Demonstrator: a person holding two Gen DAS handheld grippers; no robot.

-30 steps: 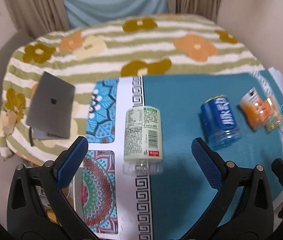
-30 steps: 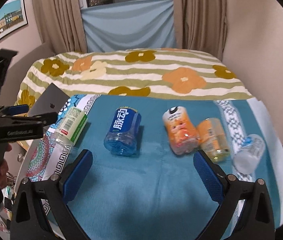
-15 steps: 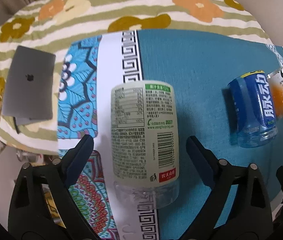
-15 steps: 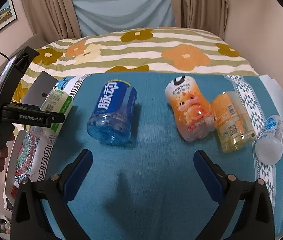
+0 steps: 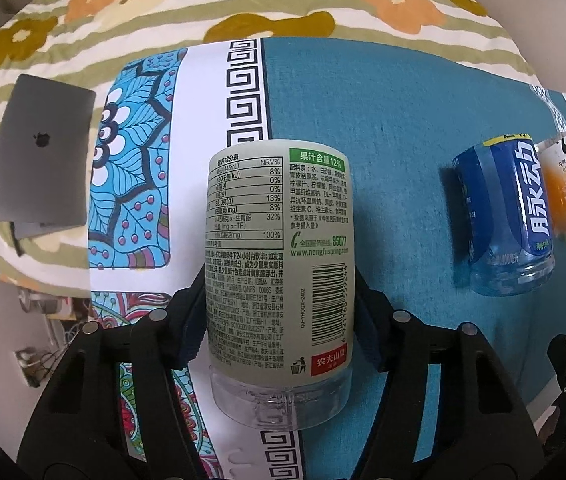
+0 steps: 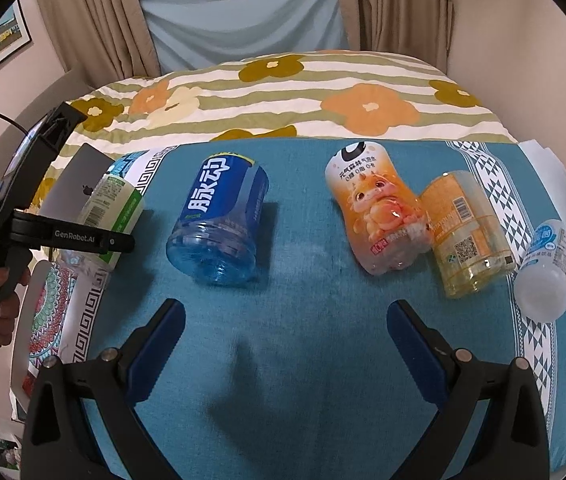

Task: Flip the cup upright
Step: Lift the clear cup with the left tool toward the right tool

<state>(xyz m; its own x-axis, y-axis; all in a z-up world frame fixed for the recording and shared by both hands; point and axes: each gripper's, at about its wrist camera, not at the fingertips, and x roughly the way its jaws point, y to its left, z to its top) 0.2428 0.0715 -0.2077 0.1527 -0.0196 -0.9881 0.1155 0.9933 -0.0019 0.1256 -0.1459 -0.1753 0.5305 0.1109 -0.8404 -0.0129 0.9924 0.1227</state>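
Left gripper clamped on green-label cup, lying on side between its fingers, apparently still on blue cloth. Right gripper spread wide, blue cup ahead-left.

The left gripper's blue pads vanish behind the green-label cup; the laptop sits half hidden behind it.
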